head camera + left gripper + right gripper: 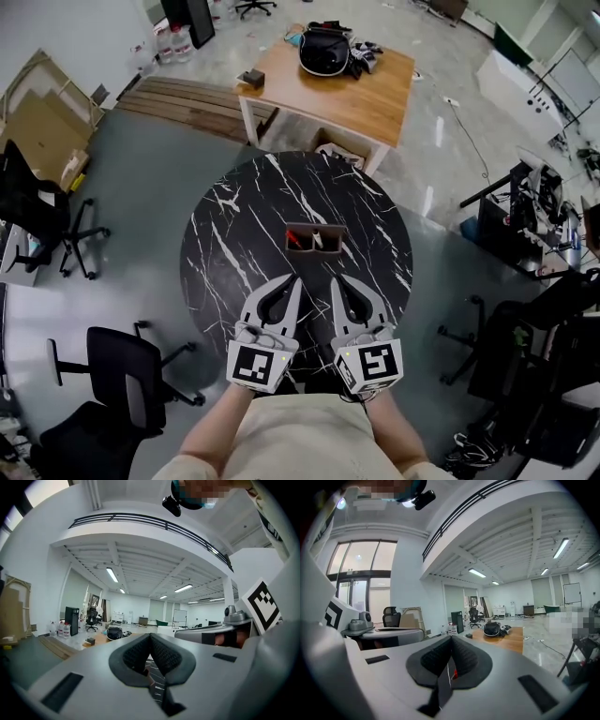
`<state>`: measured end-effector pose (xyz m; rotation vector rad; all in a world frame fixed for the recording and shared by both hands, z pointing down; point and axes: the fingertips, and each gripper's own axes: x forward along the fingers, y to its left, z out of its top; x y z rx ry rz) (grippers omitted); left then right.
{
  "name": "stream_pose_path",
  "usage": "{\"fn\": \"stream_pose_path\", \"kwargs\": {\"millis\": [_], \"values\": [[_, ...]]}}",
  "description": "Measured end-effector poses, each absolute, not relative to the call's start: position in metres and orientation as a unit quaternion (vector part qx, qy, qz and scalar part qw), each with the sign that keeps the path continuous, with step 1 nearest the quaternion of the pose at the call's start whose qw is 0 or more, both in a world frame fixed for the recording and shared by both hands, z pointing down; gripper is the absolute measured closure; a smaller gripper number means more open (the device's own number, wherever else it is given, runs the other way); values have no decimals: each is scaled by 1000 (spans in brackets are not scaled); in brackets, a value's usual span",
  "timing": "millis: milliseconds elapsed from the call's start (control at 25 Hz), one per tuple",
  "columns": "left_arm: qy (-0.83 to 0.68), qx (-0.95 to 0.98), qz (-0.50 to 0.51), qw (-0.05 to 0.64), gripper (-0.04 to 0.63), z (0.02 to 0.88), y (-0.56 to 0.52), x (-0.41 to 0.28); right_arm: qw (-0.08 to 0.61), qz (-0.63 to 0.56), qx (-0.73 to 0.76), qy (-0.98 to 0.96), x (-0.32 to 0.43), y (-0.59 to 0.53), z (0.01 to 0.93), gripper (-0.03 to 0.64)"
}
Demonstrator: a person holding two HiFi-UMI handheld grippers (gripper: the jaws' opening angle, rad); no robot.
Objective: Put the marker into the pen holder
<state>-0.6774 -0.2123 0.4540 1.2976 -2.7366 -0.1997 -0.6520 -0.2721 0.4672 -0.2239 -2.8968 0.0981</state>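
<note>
Black marble veined in white makes up the round table (225, 234), and near its middle stands the small brown two-compartment pen holder (317, 229). The red marker (295, 240) seems to us to lie already in the holder's left compartment, slanted, though it is small in the head view. Our left gripper (294, 281) and right gripper (335, 281) hover side by side over the table's near edge. Each has its jaws pressed together on nothing, and both gripper views show the ribbed pads meeting at the tips. The marker sits ahead of both grippers, closer to the left one's line and apart from either. We judge the placing finished. Doing the rest well means keeping both claws back from the holder so nothing tips it.
</note>
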Motion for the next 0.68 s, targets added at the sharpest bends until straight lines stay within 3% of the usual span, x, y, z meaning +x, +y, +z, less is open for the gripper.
{"fn": "stream_pose_path", "kwargs": {"millis": [680], "values": [[-907,407,-72,75,586,473,-185,-681,125,34,-79,-988,-657,-256,476,601]]}}
